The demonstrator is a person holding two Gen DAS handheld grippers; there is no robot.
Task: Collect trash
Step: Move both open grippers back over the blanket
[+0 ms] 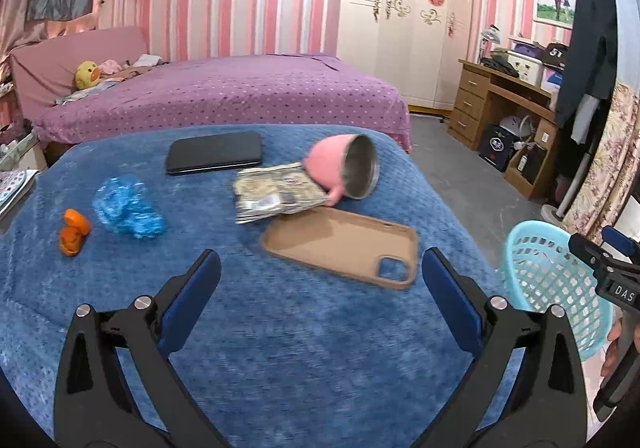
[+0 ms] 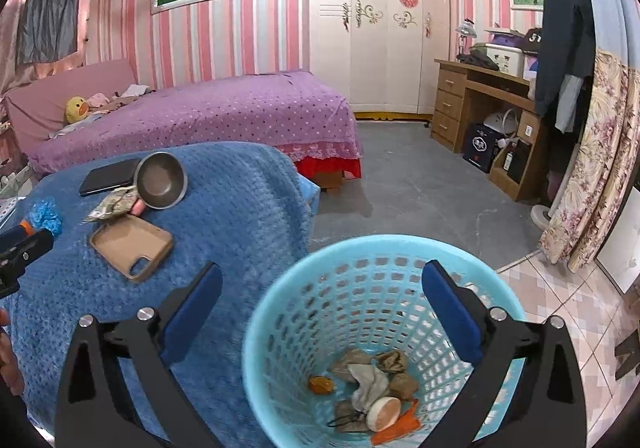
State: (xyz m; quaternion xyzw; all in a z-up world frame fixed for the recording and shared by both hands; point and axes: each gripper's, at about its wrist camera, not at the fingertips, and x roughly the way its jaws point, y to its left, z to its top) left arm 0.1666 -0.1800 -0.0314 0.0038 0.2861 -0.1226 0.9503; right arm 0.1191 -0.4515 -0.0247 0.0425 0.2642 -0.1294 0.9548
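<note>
**Trash left on the blue blanket, basket part filled**

Three pieces of trash are seen on the blue blanket [image 1: 280,328]: an orange peel [image 1: 73,232] at the left of the left wrist view, a crumpled blue plastic wrap [image 1: 127,212] just beside it, and a flattened snack wrapper [image 1: 276,195] at centre, its far end tucked under a tipped pink cup [image 1: 344,167]. The left gripper [image 1: 320,280] is held above the blanket with its jaws spread wide and empty. The wrapper is probably best pinched at its free near edge, so that the cup and the tan phone case [image 1: 344,252] are not dragged.

The right gripper [image 2: 322,294], jaws likewise apart and empty, is poised over the turquoise basket [image 2: 276,328] at lower right. Brown scraps, a pale rag, orange peel and a round pale piece are seen at its bottom.
</note>
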